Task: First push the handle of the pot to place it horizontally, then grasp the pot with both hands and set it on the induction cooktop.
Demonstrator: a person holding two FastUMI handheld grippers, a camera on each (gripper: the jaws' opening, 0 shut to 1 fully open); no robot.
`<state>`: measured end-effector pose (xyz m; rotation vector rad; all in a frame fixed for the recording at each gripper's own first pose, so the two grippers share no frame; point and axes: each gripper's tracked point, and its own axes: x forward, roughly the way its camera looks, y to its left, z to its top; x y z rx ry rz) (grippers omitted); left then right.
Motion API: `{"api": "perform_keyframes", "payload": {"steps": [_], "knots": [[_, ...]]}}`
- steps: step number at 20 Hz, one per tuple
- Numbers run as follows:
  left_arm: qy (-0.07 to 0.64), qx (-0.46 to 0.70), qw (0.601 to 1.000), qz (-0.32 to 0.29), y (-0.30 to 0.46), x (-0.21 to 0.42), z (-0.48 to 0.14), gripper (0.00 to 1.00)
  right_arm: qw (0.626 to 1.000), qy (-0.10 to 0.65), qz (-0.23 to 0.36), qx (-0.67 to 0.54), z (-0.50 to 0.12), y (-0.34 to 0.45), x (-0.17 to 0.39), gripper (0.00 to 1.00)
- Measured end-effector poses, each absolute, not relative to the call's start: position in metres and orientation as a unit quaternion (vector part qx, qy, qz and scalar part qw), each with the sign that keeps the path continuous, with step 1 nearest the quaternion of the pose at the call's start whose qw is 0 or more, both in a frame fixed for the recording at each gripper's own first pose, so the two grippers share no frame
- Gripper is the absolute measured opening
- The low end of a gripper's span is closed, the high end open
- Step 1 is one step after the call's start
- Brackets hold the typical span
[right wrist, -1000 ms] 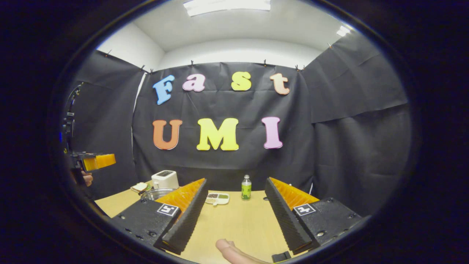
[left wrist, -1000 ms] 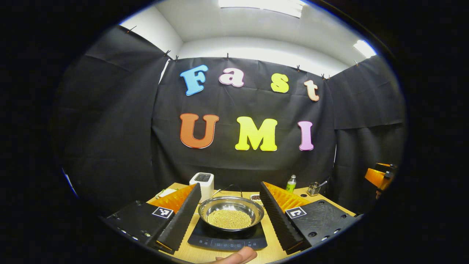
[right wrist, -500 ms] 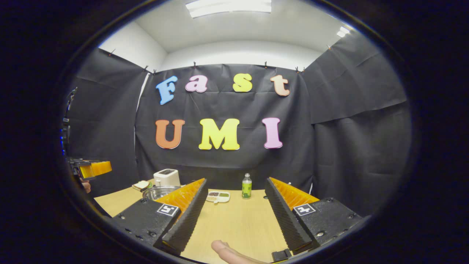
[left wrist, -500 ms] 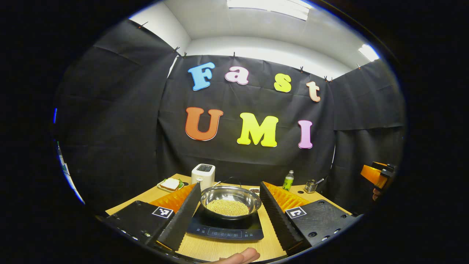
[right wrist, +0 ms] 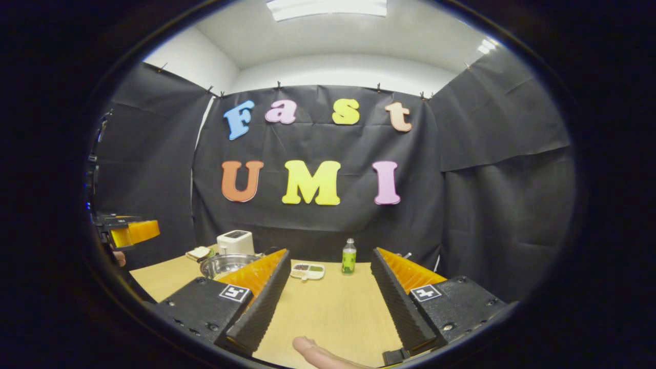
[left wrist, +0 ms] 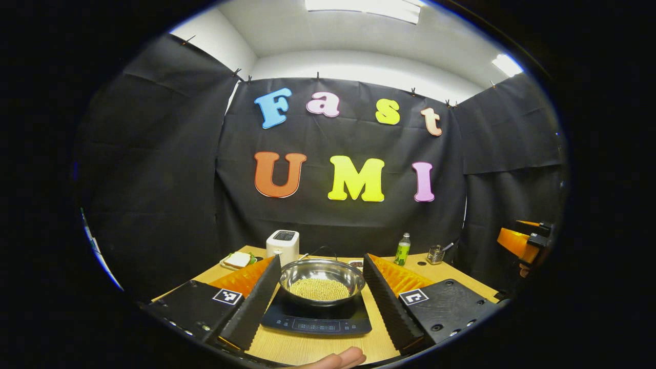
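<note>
A: Starting at our left gripper [left wrist: 320, 297], we see the jaws spread wide apart with nothing between the fingers; the pot [left wrist: 322, 282] shows in the gap beyond them, untouched.

B: And our right gripper [right wrist: 328, 294]? We find its jaws just as wide, holding nothing, with bare counter [right wrist: 328, 307] between them.

A: Agreed. Moving outward, the pot sits on the induction cooktop [left wrist: 316, 318], a shiny metal bowl of small yellowish grains (we cannot make out its handle from here).

B: In the right gripper view we catch the pot's rim just past the inner finger, off to that view's left.

A: Behind the pot stands a white toaster [left wrist: 283, 246], and beside that a plate with a sandwich [left wrist: 238, 259].

B: Farther along the back of the counter we note a green bottle [right wrist: 349, 256], upright, and near it a small divided dish [right wrist: 307, 270]. A small metal cup [left wrist: 436, 254] stands well apart from the cooktop.

A: A fingertip [left wrist: 341, 357] of the holding hand shows at the bottom edge.
</note>
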<state>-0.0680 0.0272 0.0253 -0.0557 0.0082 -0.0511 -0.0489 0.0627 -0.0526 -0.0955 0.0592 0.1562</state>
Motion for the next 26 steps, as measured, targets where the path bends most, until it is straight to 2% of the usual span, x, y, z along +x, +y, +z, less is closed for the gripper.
{"api": "perform_keyframes", "payload": {"steps": [1, 16, 26], "knots": [[0.004, -0.027, 0.999, -0.026, 0.027, -0.068, 0.026, 0.95, 0.995, 0.03, 0.077, -0.048, -0.054, 0.061, -0.049, 0.96], [-0.019, -0.004, 0.999, -0.037, 0.014, -0.081, 0.034, 0.95, 0.996, 0.03, 0.081, -0.038, -0.063, 0.058, -0.05, 0.99], [-0.018, -0.007, 0.999, -0.042, 0.01, -0.083, 0.032, 0.95, 0.995, 0.035, 0.08, -0.038, -0.068, 0.058, -0.047, 0.96]]}}
